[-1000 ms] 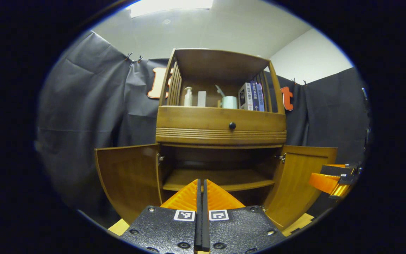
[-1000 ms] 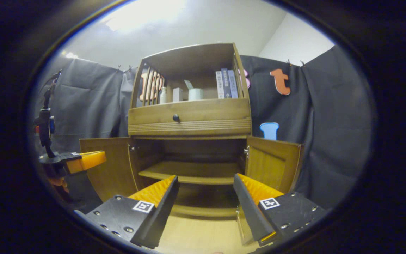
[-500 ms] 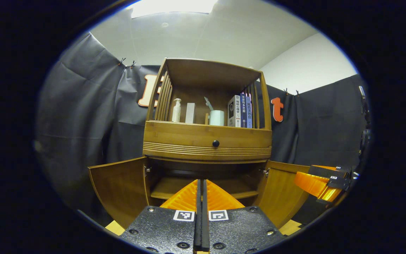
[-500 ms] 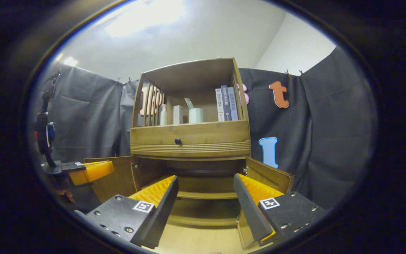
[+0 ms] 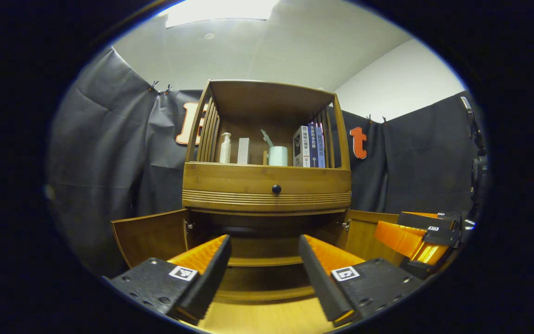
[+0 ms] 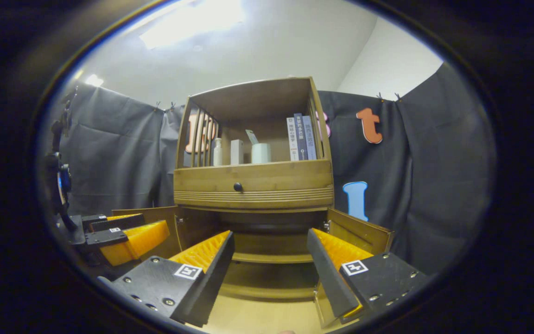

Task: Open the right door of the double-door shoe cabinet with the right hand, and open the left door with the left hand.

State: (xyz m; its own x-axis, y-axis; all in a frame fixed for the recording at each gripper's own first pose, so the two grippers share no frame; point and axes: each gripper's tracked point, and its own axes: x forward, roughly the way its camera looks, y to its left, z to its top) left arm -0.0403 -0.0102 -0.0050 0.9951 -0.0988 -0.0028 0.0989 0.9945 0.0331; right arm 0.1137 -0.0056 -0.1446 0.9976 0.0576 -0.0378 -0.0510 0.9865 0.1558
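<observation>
Shoe cabinet [image 5: 267,185]: left door [image 5: 149,236] and right door [image 6: 359,234] swung wide. Left tool [image 5: 264,269] and right tool [image 6: 270,264]: fingers spread, empty. Step: withdraw straight back, clear of both doors.

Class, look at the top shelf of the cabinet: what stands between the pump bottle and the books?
In the left gripper view, a pale upright box and a white cup stand between the pump bottle and the books.

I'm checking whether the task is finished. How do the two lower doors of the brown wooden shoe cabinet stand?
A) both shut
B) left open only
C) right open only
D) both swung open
D: the left door and right door both stand swung outward, baring the inner shelf.
</observation>
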